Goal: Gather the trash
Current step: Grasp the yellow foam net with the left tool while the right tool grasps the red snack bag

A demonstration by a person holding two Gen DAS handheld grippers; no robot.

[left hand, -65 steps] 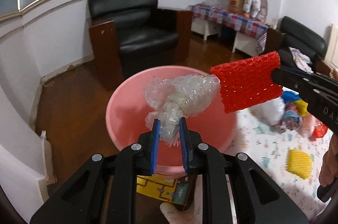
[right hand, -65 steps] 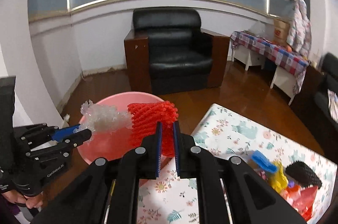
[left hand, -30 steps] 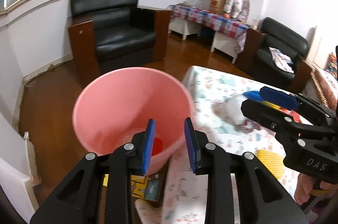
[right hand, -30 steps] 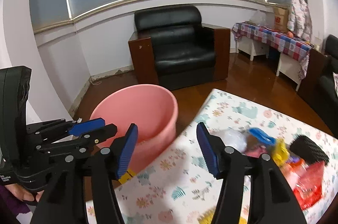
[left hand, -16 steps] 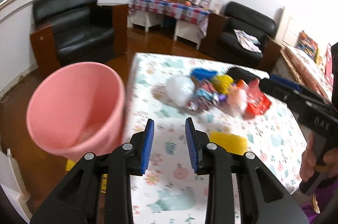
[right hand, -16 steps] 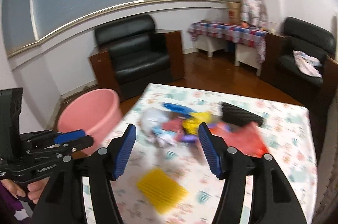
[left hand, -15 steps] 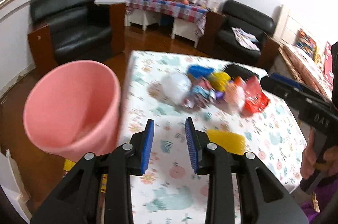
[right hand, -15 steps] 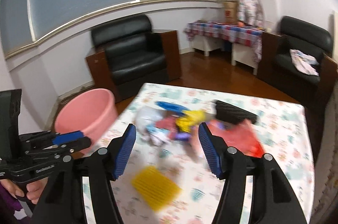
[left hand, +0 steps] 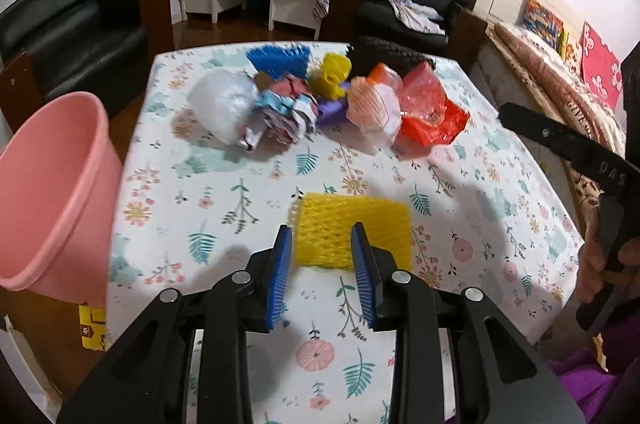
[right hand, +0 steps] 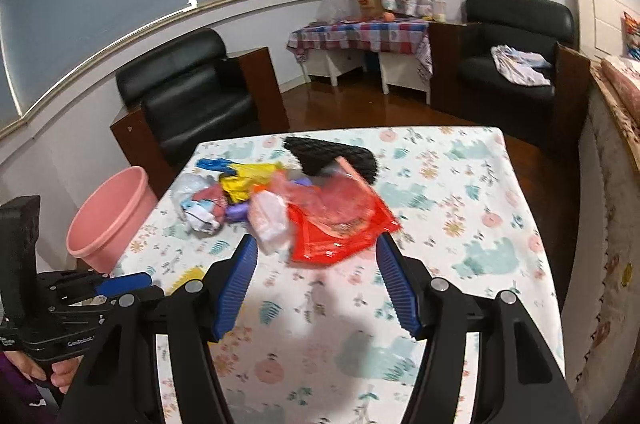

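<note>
Item: yellow foam net (left hand: 352, 228), flat on my table (left hand: 224, 192), long axis crosswise, directly ahead of my left tongs (left hand: 322, 278), spread, empty. Right tongs (right hand: 316, 282), spread, face the red bag (right hand: 340, 224); left is nearer.

White letters "DAS" stand on the black plastic right gripper (left hand: 568, 148) seen from the left wrist. Small white lettering beginning "GenRobot" marks the black left gripper (right hand: 76, 308) body; other print is unreadable.
</note>
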